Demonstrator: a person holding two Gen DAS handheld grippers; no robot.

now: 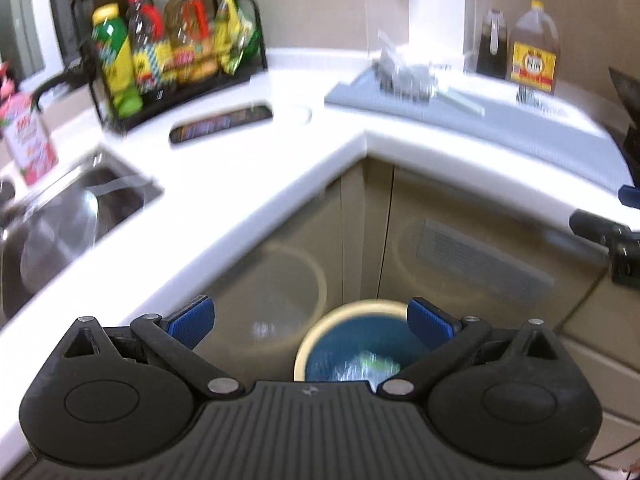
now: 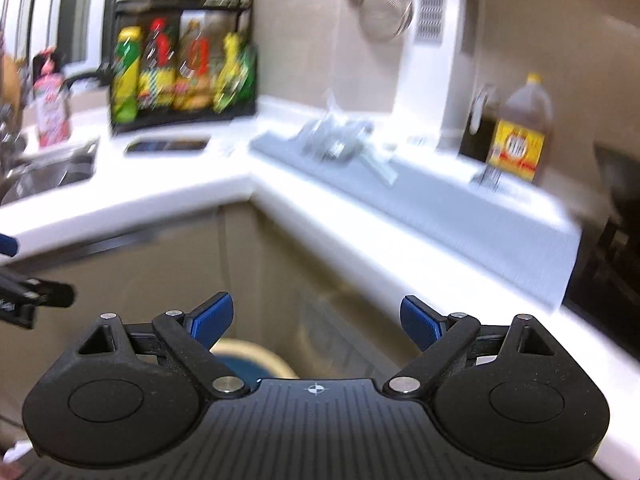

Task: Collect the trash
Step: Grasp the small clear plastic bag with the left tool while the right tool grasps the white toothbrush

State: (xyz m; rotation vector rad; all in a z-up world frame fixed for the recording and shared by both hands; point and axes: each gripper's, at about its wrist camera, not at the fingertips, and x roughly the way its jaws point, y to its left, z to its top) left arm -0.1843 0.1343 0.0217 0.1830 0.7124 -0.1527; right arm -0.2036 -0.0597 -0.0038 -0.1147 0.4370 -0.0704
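Note:
A round bin (image 1: 352,344) with a cream rim and blue liner stands on the floor in the cabinet corner; a crumpled clear and green wrapper (image 1: 370,364) lies inside it. My left gripper (image 1: 310,322) hangs open right above the bin, nothing between its blue pads. My right gripper (image 2: 316,322) is also open and empty, to the right of the bin (image 2: 250,356), whose rim peeks past its left finger. On the counter lie a dark candy bar wrapper (image 1: 221,123) and crumpled clear plastic (image 1: 404,74) on a grey mat (image 1: 500,120). The same plastic (image 2: 336,140) appears blurred in the right wrist view.
An L-shaped white counter (image 1: 240,184) wraps around the corner. A steel sink (image 1: 64,216) lies at the left, a black rack of bottles (image 1: 168,48) behind it. An oil jug (image 1: 534,50) and a dark bottle (image 1: 492,46) stand at the back right. Beige cabinet doors (image 1: 460,248) face me.

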